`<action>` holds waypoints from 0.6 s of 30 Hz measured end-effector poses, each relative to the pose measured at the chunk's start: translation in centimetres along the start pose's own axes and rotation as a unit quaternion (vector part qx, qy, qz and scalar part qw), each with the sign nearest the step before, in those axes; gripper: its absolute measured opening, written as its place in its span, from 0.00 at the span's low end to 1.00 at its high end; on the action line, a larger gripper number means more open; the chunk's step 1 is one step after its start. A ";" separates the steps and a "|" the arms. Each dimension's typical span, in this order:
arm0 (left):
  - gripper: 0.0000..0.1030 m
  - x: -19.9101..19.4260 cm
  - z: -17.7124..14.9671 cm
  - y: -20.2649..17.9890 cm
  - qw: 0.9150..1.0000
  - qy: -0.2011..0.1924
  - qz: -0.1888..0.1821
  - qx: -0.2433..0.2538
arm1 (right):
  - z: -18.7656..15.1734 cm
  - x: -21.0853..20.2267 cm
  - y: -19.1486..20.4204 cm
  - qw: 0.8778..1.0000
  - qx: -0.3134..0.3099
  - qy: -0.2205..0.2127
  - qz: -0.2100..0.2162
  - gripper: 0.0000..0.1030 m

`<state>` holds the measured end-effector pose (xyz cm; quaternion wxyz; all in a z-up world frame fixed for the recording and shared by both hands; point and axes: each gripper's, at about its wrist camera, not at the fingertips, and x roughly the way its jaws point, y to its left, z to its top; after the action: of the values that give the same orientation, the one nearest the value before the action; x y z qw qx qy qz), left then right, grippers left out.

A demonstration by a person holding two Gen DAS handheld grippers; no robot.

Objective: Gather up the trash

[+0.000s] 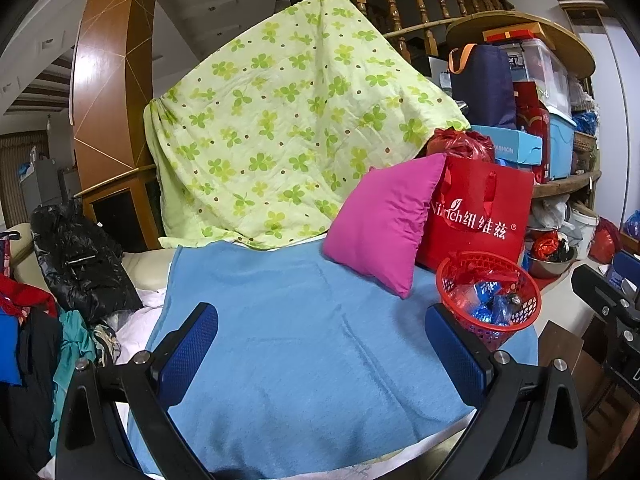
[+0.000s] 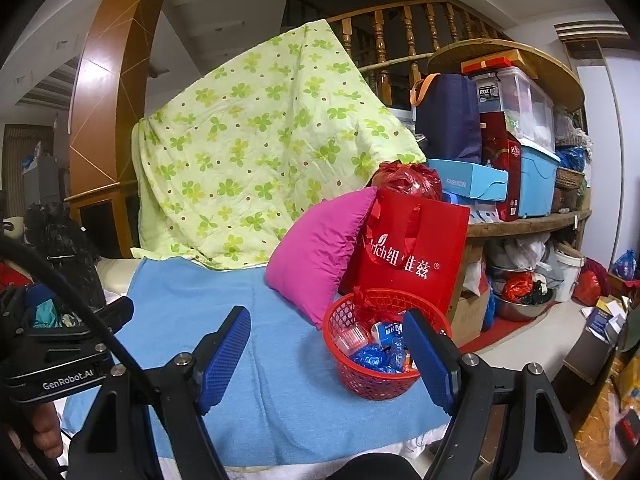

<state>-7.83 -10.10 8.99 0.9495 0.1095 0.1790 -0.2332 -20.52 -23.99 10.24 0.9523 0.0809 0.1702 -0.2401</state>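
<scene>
A red mesh basket (image 2: 360, 384) stands on the right end of a blue towel (image 2: 192, 304). It holds crumpled blue wrappers (image 2: 372, 356) and clear plastic. My right gripper (image 2: 328, 360) hovers open just before it, and its right finger (image 2: 430, 364) overlaps the basket's near rim; nothing is gripped. In the left wrist view the basket (image 1: 492, 330) sits to the right, beyond my left gripper (image 1: 324, 344). That gripper is open over the bare blue towel (image 1: 300, 300), with nothing between its blue pads. The left gripper's body (image 2: 60, 364) shows at the lower left of the right wrist view.
A pink pillow (image 2: 316, 256) and a red shopping bag (image 2: 412, 252) lean behind the basket. A green flowered quilt (image 2: 256, 152) drapes the seat back. Black jacket and clothes (image 1: 80, 264) pile at left. Cluttered shelves with boxes (image 2: 520, 152) and floor items (image 2: 524, 292) fill the right.
</scene>
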 end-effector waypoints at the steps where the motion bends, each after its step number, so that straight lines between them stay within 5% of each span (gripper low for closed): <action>1: 1.00 0.0 0.0 0.0 1.000 0.001 -0.001 0.001 | 0.0 0.0 0.0 1.000 0.001 0.000 0.001 0.79; 18: 1.00 0.1 -0.1 -0.7 1.000 0.004 -0.007 0.011 | -0.2 0.3 -1.1 1.000 0.009 0.002 -0.005 0.79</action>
<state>-8.07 -10.72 8.75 0.9459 0.1197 0.1807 -0.2414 -20.85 -24.99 9.92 0.9501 0.0889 0.1702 -0.2460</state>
